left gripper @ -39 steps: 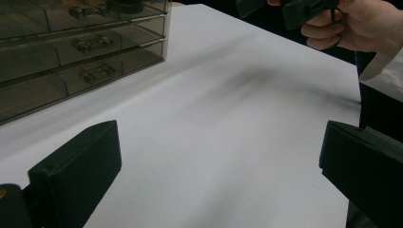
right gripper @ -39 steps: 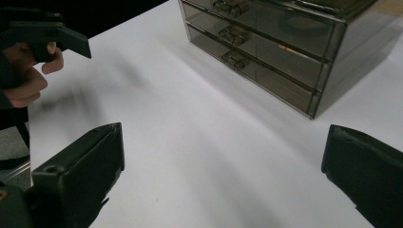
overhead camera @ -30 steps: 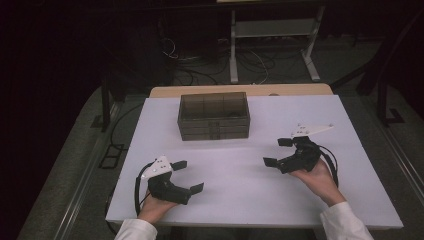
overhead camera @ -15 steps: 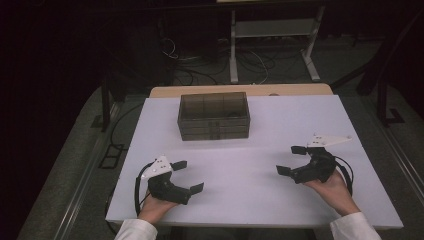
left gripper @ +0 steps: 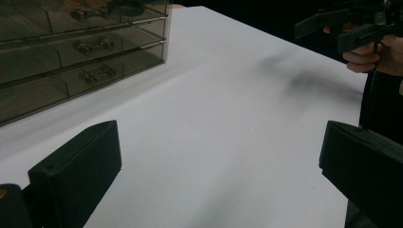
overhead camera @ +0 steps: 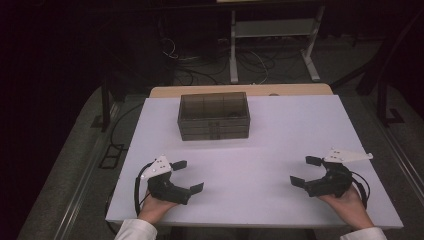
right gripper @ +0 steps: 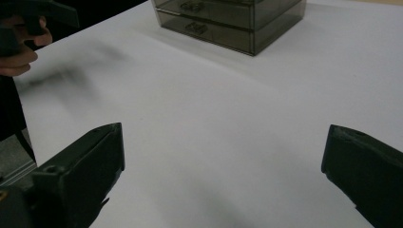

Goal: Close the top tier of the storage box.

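A smoky clear drawer box (overhead camera: 213,116) sits at the far middle of the white surface (overhead camera: 280,135), its handled drawer fronts facing the person. The left tool (overhead camera: 187,176) rests near the front left edge, jaws spread wide and empty. The right tool (overhead camera: 306,171) sits near the front right, likewise released, well apart from the box.

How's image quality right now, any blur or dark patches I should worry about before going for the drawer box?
High view: the white tabletop is evenly lit, surroundings nearly black. Left gripper view: the smoky translucent plastic drawer box is fairly sharp, the right gripper soft, with smeared shadows beneath it. Right gripper view: the drawer box is readable; the left gripper is dim and blurred.
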`<control>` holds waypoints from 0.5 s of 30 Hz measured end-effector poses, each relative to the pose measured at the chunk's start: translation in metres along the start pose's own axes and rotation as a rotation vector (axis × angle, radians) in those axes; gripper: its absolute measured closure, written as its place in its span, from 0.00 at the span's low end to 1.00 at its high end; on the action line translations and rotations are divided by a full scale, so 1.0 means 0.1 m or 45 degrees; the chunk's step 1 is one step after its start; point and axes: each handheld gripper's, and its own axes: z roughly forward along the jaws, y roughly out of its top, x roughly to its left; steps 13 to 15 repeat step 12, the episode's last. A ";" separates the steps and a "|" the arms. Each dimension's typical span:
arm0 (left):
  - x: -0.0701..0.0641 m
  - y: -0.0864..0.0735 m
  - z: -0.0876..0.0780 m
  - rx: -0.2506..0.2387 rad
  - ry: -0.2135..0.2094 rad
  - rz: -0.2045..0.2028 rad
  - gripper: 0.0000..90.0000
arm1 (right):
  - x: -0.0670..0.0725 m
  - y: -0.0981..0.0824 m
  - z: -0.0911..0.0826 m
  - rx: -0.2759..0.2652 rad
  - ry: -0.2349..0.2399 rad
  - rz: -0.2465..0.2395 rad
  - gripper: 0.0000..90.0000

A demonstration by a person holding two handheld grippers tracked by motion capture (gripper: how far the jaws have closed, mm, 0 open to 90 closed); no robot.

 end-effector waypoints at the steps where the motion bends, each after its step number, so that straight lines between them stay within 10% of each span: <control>1: 0.00 0.00 0.00 0.001 -0.001 0.002 0.00 | -0.01 -0.02 -0.02 -0.011 -0.006 -0.001 0.00; 15: 0.01 0.00 -0.01 -0.002 0.002 -0.005 0.00 | -0.06 -0.20 -0.15 -0.040 -0.040 0.028 0.00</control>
